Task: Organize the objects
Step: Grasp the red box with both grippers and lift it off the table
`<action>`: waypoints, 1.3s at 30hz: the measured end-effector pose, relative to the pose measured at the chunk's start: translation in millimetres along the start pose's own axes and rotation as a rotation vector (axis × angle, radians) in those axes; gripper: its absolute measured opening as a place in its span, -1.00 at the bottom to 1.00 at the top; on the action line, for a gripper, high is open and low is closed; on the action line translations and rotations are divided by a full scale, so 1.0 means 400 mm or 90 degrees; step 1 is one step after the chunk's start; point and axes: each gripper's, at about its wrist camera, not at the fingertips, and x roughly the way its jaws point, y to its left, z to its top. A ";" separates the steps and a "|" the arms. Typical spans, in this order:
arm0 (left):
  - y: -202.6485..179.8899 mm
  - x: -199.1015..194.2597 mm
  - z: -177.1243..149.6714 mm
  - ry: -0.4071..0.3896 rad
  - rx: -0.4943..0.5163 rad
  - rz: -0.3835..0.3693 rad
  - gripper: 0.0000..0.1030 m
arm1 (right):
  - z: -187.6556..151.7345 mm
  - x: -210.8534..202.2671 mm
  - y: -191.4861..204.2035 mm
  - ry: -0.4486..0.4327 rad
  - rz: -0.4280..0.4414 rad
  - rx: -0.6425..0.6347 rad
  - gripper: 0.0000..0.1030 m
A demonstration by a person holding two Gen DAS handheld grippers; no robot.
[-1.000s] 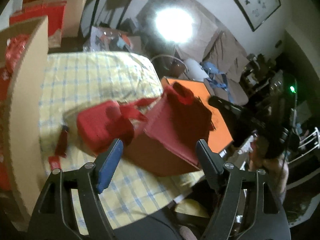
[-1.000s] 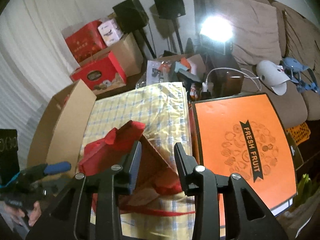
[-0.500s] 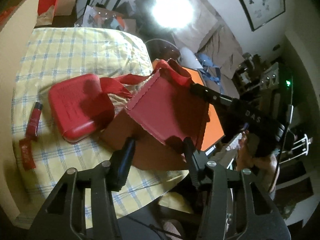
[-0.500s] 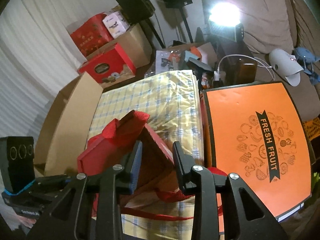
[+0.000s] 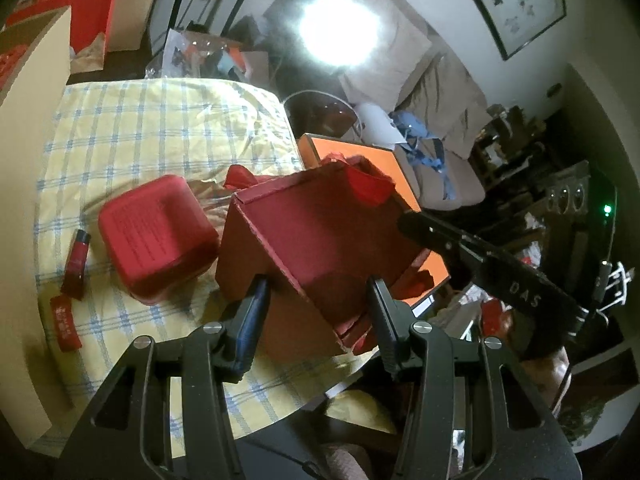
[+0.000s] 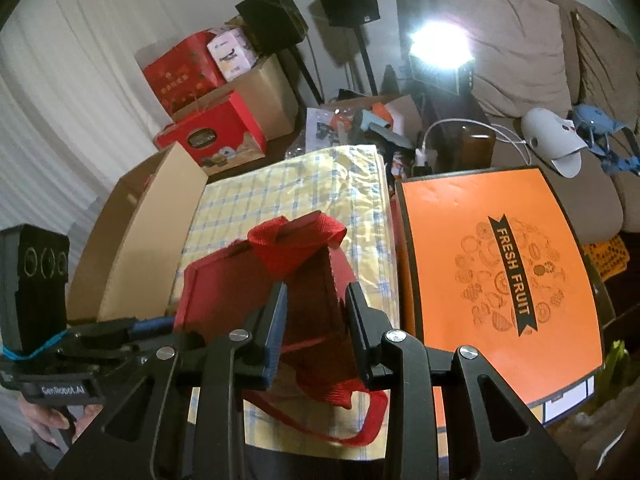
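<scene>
A red cardboard gift box point(image 5: 320, 240) with red ribbon handles stands tilted on the yellow checked tablecloth point(image 5: 160, 120). My left gripper point(image 5: 316, 300) is partly closed with its jaws astride the box's near corner. My right gripper point(image 6: 316, 304) is partly closed around the box's point(image 6: 240, 292) far wall; a ribbon loop point(image 6: 296, 240) rises above it. The right gripper's finger also shows in the left wrist view point(image 5: 440, 236). A red square case point(image 5: 156, 236) lies left of the box.
A red tube point(image 5: 76, 264) and a red tag point(image 5: 64, 324) lie at the cloth's left. A brown carton wall point(image 6: 144, 232) stands left of the table. An orange "FRESH FRUIT" box point(image 6: 500, 264) lies to the right. Sofa and clutter are behind.
The left gripper has narrowed and moved in around the box's corner. The box has been turned and stood more upright. The right gripper has stayed on its far wall.
</scene>
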 end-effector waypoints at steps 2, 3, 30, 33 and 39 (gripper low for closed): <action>0.007 0.003 -0.004 0.002 0.003 -0.006 -0.12 | -0.014 0.006 -0.004 0.008 -0.003 0.003 -0.41; 0.009 0.004 -0.005 0.003 0.005 -0.008 -0.12 | -0.019 0.004 -0.006 0.003 -0.002 0.002 -0.41; -0.003 0.023 0.004 0.001 -0.021 -0.010 0.25 | -0.009 -0.002 0.026 0.008 0.026 0.008 0.14; -0.022 -0.011 0.021 -0.015 -0.010 -0.013 0.26 | 0.010 -0.038 0.050 -0.012 0.017 -0.002 0.14; -0.046 -0.109 0.070 -0.059 0.005 -0.003 0.27 | 0.073 -0.091 0.117 -0.047 0.021 -0.020 0.14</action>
